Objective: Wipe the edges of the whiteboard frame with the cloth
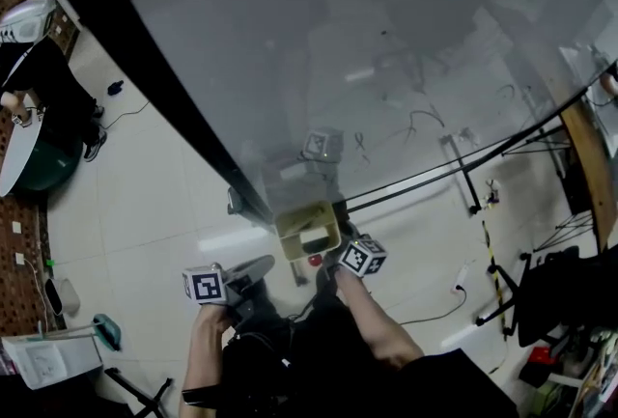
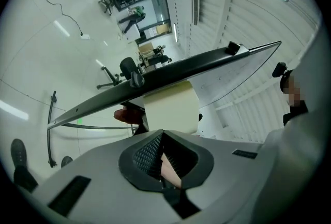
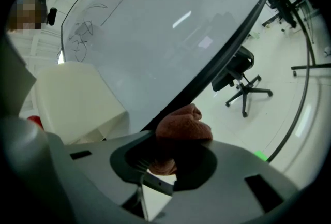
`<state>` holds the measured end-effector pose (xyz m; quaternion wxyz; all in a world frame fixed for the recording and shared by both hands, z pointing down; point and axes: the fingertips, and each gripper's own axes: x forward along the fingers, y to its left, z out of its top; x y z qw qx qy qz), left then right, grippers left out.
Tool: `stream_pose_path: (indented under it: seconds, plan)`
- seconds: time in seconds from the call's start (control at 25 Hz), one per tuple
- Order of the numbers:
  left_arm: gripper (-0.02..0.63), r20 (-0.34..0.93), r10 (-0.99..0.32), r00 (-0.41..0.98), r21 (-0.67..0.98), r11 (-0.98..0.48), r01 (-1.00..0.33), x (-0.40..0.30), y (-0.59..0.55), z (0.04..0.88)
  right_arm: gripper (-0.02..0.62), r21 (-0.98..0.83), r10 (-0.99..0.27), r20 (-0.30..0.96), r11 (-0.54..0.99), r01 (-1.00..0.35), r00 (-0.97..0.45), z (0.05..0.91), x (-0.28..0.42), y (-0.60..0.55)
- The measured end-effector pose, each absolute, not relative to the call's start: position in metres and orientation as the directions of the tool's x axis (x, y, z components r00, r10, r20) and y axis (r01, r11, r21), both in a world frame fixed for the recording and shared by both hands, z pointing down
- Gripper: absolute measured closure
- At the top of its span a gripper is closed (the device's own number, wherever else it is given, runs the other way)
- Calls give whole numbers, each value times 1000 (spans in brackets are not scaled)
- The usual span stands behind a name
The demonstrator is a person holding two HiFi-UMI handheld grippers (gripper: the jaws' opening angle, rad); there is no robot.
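Right tongs (image 3: 170, 153) pinch the rust-brown cloth (image 3: 183, 124) at the whiteboard frame (image 3: 187, 88), lower centre. Left tongs (image 2: 161, 153) are closed and empty. Wiping seems barely started.

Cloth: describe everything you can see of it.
The cloth is reddish-brown and soft-looking, bunched into a wad. The right gripper is shut on it, and a rounded lump sticks out past the jaws. That lump lies against the dark frame; how hard it presses cannot be told.

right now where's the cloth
In the right gripper view, the cloth sits bunched in the right claw, at the whiteboard frame.
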<state>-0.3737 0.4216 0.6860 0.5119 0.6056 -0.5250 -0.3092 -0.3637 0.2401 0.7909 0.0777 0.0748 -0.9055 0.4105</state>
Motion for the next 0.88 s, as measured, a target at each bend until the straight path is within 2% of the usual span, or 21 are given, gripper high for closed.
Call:
stream_pose_path:
  seconds: [0.28,0.52,0.6,0.88]
  plan:
    - [611,135,-890,436,951,-7,-308,-397,438,685,499,-795,-285,131,542,-273,-949,788,-359,246]
    - [611,136,-822,553,950,-50,-308,-404,458,686,499,-818,-264,73,536,-210,-962,799,-376,283]
    - [611,137,-805,578,947,-64,-314,-407,466,685,499,-817,-258,58,543,-194,-964,777,-390,303]
    - [611,112,-784,611,963,-66,-262,-404,485,690,499,-833,-306,72,505,-226,-949,765,-405,329]
